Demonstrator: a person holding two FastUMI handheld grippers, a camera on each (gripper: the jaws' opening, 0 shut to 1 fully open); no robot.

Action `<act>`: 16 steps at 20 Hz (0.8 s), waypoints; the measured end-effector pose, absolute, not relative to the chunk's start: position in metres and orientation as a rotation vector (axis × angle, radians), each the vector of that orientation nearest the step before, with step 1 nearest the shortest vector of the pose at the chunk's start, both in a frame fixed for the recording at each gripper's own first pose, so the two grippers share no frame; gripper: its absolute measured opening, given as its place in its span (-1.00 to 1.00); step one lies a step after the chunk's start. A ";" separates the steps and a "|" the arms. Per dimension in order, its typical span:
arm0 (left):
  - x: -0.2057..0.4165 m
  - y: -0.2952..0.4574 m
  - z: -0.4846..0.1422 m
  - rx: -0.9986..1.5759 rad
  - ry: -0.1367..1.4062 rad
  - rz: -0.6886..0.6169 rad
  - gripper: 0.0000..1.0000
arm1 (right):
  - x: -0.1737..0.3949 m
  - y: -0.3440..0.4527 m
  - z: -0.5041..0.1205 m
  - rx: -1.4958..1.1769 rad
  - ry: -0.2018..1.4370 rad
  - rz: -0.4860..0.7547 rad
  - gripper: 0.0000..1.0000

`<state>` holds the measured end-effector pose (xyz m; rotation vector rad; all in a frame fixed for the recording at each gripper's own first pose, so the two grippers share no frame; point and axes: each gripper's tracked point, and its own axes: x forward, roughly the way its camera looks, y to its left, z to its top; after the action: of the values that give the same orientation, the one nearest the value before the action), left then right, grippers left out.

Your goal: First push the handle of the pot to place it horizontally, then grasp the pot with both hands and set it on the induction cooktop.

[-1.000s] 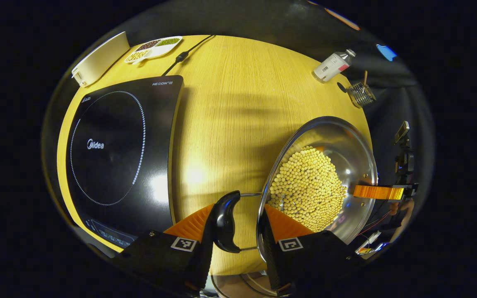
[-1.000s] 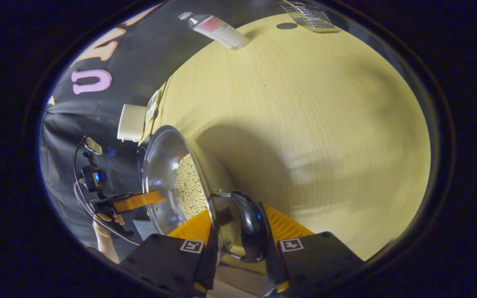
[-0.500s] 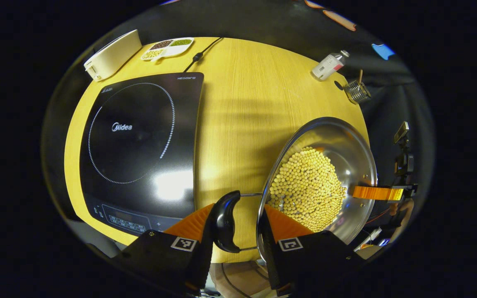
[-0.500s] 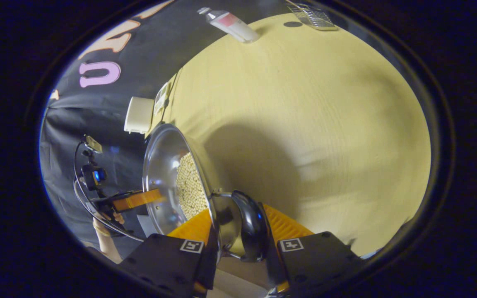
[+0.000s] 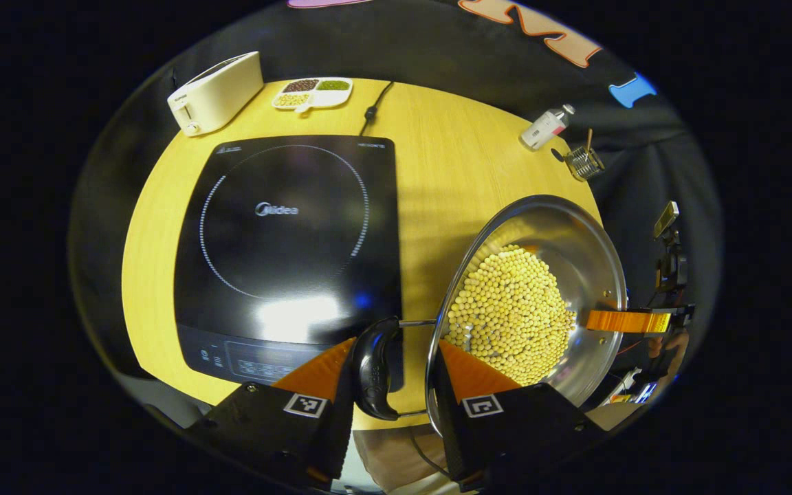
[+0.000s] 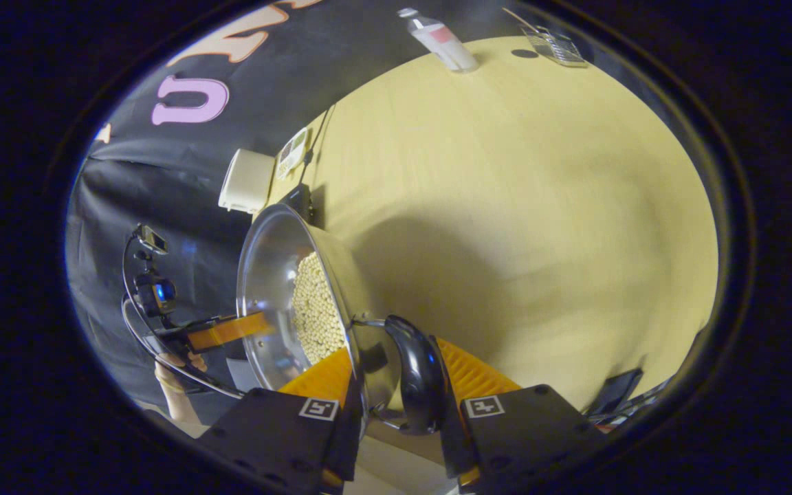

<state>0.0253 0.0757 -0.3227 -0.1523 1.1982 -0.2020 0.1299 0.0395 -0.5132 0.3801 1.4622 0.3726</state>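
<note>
Two hand-held grippers carry the shiny steel pot of pale round beans (image 5: 526, 302) in the air by its side handles, the left hand-held gripper (image 5: 388, 377) and the right hand-held gripper (image 6: 396, 386) each closed on a black loop handle (image 5: 375, 368), likely to keep it level. The left gripper view shows the black glass induction cooktop (image 5: 286, 240) on the yellow wooden surface (image 5: 451, 158), beside the pot; the right gripper view mainly shows bare surface beyond.

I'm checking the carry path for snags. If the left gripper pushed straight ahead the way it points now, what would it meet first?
Probably nothing new: the left gripper is already clamped on the pot, one finger outside by the black handle, one inside by the beans. Straight ahead lies the table between cooktop and pot; depth is unclear.
</note>
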 end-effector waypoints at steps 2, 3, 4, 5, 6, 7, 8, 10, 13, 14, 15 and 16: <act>0.026 0.106 -0.321 -0.146 1.182 -0.224 0.14 | 0.129 0.037 -0.511 0.370 1.447 0.352 -0.09; 0.025 0.125 -0.319 -0.143 1.174 -0.234 0.14 | 0.127 0.036 -0.509 0.374 1.443 0.342 -0.09; 0.027 0.141 -0.318 -0.139 1.165 -0.243 0.14 | 0.128 0.034 -0.507 0.382 1.435 0.333 -0.09; 0.029 0.158 -0.318 -0.135 1.158 -0.250 0.18 | 0.127 0.030 -0.505 0.389 1.430 0.326 -0.09; 0.032 0.174 -0.317 -0.127 1.147 -0.255 0.18 | 0.128 0.027 -0.503 0.392 1.424 0.322 -0.09; 0.036 0.189 -0.316 -0.117 1.136 -0.258 0.14 | 0.128 0.025 -0.502 0.395 1.418 0.318 -0.09; 0.041 0.204 -0.314 -0.109 1.124 -0.260 0.18 | 0.130 0.021 -0.500 0.396 1.412 0.316 -0.07; 0.050 0.227 -0.314 -0.106 1.106 -0.253 0.13 | 0.134 0.018 -0.499 0.391 1.396 0.310 -0.09; 0.067 0.254 -0.314 -0.107 1.078 -0.240 0.14 | 0.136 0.023 -0.498 0.374 1.378 0.306 0.03; 0.073 0.262 -0.313 -0.108 1.068 -0.233 0.14 | 0.137 0.023 -0.497 0.368 1.380 0.310 0.03; 0.080 0.270 -0.314 -0.107 1.059 -0.225 0.14 | 0.137 0.025 -0.495 0.361 1.382 0.315 0.03; 0.086 0.277 -0.314 -0.106 1.050 -0.217 0.17 | 0.139 0.027 -0.496 0.352 1.381 0.321 0.04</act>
<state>0.0858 0.2767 -0.3136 -0.1061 1.0497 -0.2169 0.1387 0.0269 -0.4957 0.3524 1.3807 0.3211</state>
